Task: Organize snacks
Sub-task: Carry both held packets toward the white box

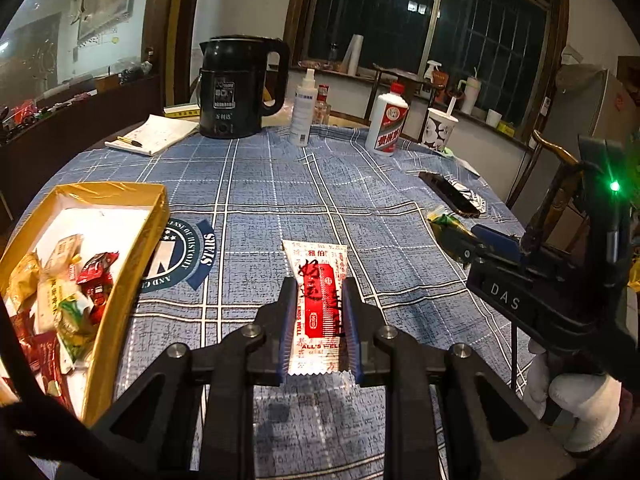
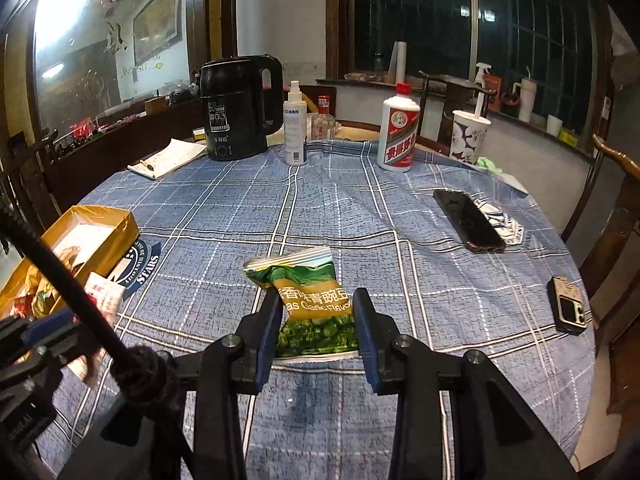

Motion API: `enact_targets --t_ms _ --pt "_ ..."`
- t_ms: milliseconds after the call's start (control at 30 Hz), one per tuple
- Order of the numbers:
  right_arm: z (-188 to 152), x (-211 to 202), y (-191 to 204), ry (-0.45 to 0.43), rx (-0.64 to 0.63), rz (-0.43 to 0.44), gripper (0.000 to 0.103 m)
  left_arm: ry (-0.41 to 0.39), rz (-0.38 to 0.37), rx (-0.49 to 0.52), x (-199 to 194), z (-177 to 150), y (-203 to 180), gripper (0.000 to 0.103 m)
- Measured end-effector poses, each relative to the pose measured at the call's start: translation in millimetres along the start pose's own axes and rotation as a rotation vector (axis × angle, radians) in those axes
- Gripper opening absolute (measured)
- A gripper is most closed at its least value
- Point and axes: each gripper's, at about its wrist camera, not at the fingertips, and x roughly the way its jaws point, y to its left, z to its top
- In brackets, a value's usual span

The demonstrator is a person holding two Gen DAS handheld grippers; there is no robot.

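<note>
Since both hands carry a snack at once, the scene reads as a two-packet delivery, judged mid-carry toward the box:

Red-and-white sachet (image 1: 318, 308): clamped flat between the pads of the left claw (image 1: 320, 320), seemingly clear of the cloth; gripped by its long edges, so the printed face stays up and it should drop flat when let go.

Green pea packet (image 2: 316, 308): pinched at its waist by the right claw (image 2: 318, 324), jaws pressed on its sides; the puffy bag crumples at the squeeze, which likely keeps it from slipping.

Gold box (image 1: 132, 240): at nine o'clock from the left claw in its own view, and at nine o'clock in the right wrist view too; open-topped, white inside; it already holds a jumble of small red, green and pale wrappers heaped at its near end, the far end bare; probably the goal for both packets.

Table (image 2: 360, 208): round, under a blue checked cloth; no other loose snacks are plainly visible on it.

Far edge, twelve o'clock: black kettle (image 2: 240, 108), spray bottle (image 2: 295, 124), white liquor bottle (image 2: 398, 132), paper cup (image 2: 468, 136); notepad (image 2: 172, 158) at ten.

Phone (image 2: 468, 220): lying at two o'clock, apart from the carry path.
</note>
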Motion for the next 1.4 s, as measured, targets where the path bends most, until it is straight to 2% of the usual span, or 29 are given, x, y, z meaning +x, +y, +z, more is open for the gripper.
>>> enact_targets --t_ms 400,1400 --pt "-11 -25 7 -0.027 -0.020 -0.014 0.036 -0.030 -0.035 -0.009 -28 -8 -6 0.024" --pt "-30 -68 46 -0.056 -0.081 -0.012 0.036 -0.089 -0.043 -0.035 -79 -31 11 0.024"
